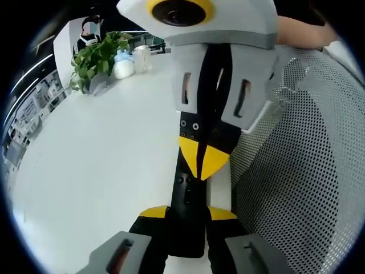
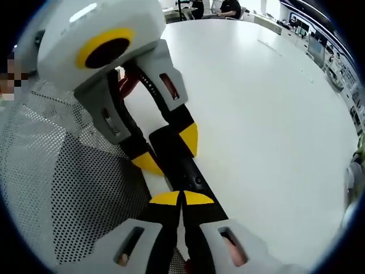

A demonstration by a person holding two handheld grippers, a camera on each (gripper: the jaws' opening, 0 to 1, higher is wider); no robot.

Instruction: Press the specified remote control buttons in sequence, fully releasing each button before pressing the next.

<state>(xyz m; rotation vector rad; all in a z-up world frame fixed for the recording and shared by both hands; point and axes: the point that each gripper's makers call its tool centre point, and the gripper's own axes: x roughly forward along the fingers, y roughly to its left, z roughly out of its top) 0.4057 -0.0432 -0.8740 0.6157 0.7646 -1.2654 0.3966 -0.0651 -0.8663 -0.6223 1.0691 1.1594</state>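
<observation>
I see the black remote control (image 1: 189,200) lying on the white surface (image 1: 97,171), right along the edge of a white perforated mesh panel (image 1: 308,171). My left gripper (image 1: 188,213) has its yellow-tipped jaws set on either side of the remote's near end, holding it narrowly by its two long edges. My right gripper (image 2: 182,197) comes at it from the opposite end; its jaws are drawn together, yellow tips meeting in a point that touches the top face of the remote (image 2: 181,162). In the left gripper view that same right gripper (image 1: 201,160) points down onto the remote's upper half. In the right gripper view, the left gripper (image 2: 166,149) straddles the far end of the remote. A potted green plant (image 1: 94,60) and a white bottle (image 1: 123,64) stand well apart, at the surface's far edge.
</observation>
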